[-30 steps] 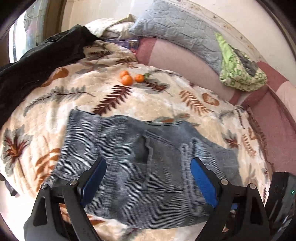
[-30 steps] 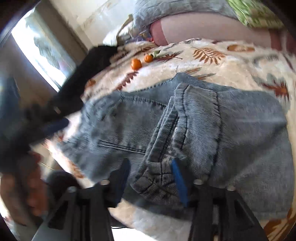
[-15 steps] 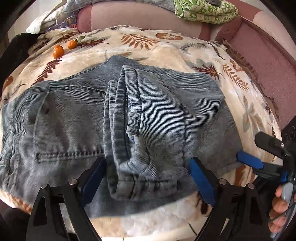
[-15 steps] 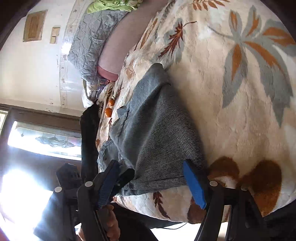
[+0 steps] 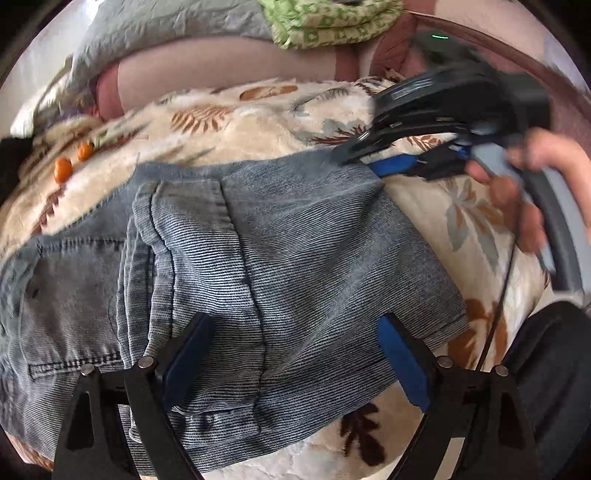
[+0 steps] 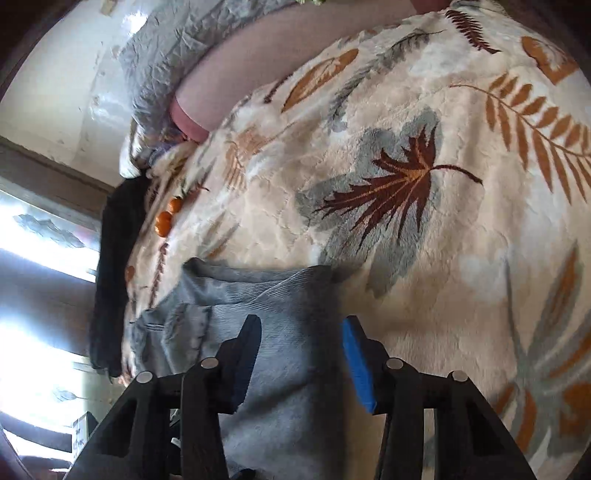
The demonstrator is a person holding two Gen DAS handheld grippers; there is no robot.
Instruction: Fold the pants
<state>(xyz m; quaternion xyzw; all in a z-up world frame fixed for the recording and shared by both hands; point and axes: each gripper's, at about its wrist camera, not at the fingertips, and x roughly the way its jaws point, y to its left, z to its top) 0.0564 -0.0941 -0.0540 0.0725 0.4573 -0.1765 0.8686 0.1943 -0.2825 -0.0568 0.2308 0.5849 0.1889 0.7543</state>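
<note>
Pants (image 5: 229, 266): blue-grey denim, folded into a compact bundle, lying on the bed near its front edge; waistband and a pocket seam show on the left of the bundle, in the left wrist view.
Bed (image 5: 280, 122): covered by a cream plush blanket printed with brown, orange and grey leaves.
Left tool (image 5: 295, 354): fingers spread wide, poised over the near edge of the folded pants; blue pads (image 5: 402, 365) stand apart with denim showing between them; neither pad is seen pressing the cloth.
Right tool (image 6: 301, 354): jaws have just been closing and stand partly drawn together; the far right corner of the pants (image 6: 280, 332) lies between the fingers. Whether the pads actually bite on the cloth cannot be told from either view.
Right tool, seen from the left wrist view (image 5: 364, 155): tips at the far right corner of the pants, one blue pad against the cloth edge; picture blurred there.
Hand (image 5: 524, 184): wrapped round the right tool's grey handle, at the right of the frame.
Oranges (image 5: 62, 170): small fruits on the blanket, well beyond the pants to the left.
Pillow (image 5: 166, 26): grey, at the head of the bed.
Green cloth (image 5: 325, 22): folded, patterned, beside the pillow.
Dark garment (image 6: 114, 266): black, draped at the bed's window side.
</note>
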